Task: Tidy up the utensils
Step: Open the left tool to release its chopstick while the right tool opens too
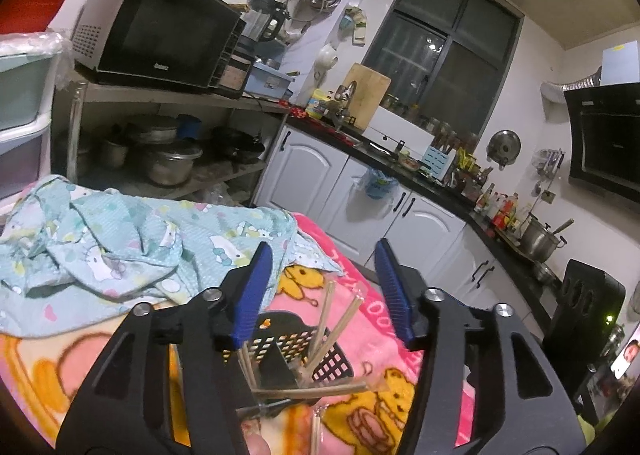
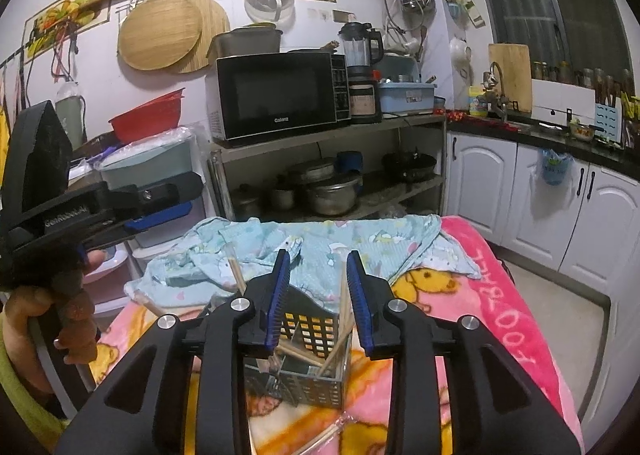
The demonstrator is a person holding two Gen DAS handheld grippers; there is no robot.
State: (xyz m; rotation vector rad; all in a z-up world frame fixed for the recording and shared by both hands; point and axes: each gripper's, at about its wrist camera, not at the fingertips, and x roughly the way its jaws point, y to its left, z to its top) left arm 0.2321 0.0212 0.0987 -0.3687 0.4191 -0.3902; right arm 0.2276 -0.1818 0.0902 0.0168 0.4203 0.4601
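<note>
Chopsticks (image 2: 340, 335) (in basket (image 2: 316, 387)), below parted right fingers (image 2: 362, 295)

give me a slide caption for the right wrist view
Open right gripper poised above a black utensil caddy holding chopsticks, on a pink blanket.

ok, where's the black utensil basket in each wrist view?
Left wrist: utensil basket bottom center, between the open claw's fingers, on the pink blanket.
Right wrist: basket bottom center, below the open claw.
Shared landmark: microwave.
</note>
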